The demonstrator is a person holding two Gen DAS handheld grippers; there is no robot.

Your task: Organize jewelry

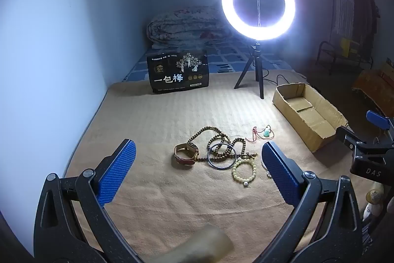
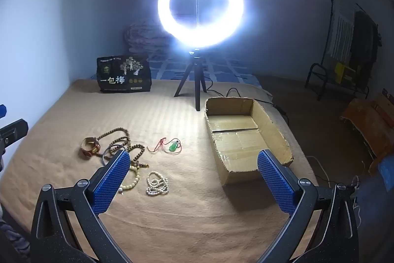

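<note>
Grippers: your left gripper (image 1: 198,169) and right gripper (image 2: 193,179) hover fully spread, holding nothing.
Jewelry: wooden bead strand (image 1: 221,142), watch (image 1: 186,154) and jade pendant (image 2: 173,146) lie mid-blanket (image 1: 152,115).
Box: cardboard box (image 2: 278,134) sits at the blanket's right edge, apparently empty.
Advice: lift the isolated pendant first; the strands overlap.

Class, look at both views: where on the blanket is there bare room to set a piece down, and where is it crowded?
Free: the wide strip between the jewelry and the black bag; the near blanket before the grippers; inside the box. Crowded: the wooden beads, watch, bangle and pale bracelet overlap.
</note>
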